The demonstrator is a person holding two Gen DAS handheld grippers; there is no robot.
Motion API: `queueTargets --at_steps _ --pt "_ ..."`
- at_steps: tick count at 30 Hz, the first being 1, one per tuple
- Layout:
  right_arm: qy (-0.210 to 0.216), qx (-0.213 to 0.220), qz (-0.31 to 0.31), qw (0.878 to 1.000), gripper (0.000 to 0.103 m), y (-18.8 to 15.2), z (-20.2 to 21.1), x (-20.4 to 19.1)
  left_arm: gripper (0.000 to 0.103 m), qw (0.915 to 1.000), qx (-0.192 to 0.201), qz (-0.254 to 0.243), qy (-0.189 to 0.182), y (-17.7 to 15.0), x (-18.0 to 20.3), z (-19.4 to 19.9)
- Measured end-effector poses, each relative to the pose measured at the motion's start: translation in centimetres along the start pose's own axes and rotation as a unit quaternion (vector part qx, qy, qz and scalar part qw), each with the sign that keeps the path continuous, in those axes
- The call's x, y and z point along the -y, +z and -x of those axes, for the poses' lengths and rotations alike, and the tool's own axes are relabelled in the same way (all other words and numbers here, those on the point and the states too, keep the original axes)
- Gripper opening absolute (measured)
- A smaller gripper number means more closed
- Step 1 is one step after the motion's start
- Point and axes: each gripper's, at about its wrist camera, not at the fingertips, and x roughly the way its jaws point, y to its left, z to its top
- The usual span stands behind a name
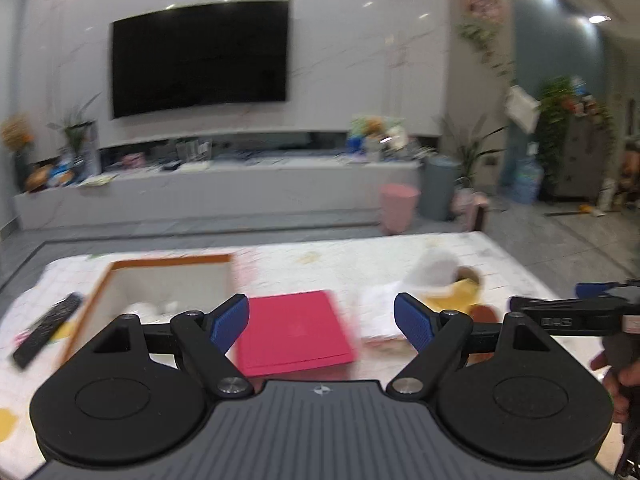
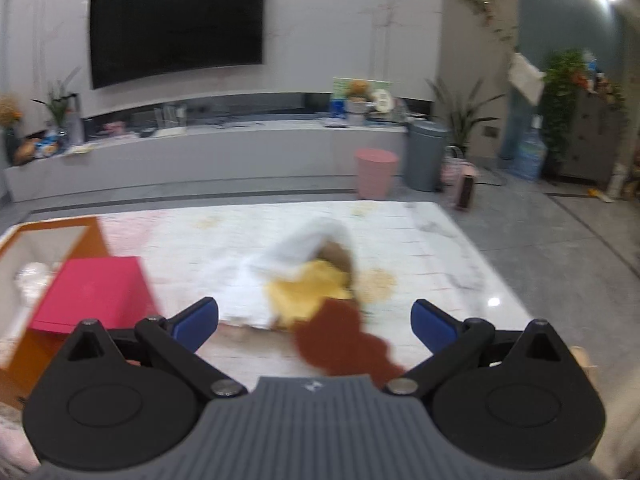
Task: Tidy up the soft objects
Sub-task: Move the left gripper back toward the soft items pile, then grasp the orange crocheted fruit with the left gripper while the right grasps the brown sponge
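Observation:
A pile of soft things lies on the table: a white cloth (image 2: 304, 248), a yellow piece (image 2: 308, 292) and a rust-brown piece (image 2: 340, 340). It also shows in the left wrist view (image 1: 448, 284). A flat pink folded item (image 1: 292, 332) lies beside an orange-rimmed open box (image 1: 168, 280) that holds something white. My left gripper (image 1: 322, 320) is open above the pink item. My right gripper (image 2: 316, 324) is open just above the pile, and shows at the right edge of the left wrist view (image 1: 580, 308).
A black remote control (image 1: 48, 328) lies left of the box. The table (image 2: 420, 240) has a pale patterned cover. Beyond it stand a pink bin (image 2: 376, 172), a grey bin (image 2: 426, 156), a TV bench and a wall TV.

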Motion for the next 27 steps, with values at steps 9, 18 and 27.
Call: queueTargets --at_steps 9,18,27 --pt "-0.024 -0.054 -0.066 0.996 0.100 -0.9 -2.9 4.9 0.096 0.9961 -0.019 -0.003 -0.086 -4.5 5.3 -5.3" --pt "-0.064 -0.068 -0.077 0.993 0.100 -2.3 -4.3 6.9 0.096 0.9834 -0.072 -0.081 -0.146 -9.7 10.1 -9.5" --pt "-0.102 -0.136 -0.054 0.984 0.100 -4.4 -10.9 7.1 0.096 0.9596 -0.141 -0.131 -0.205 -15.0 11.8 -11.9"
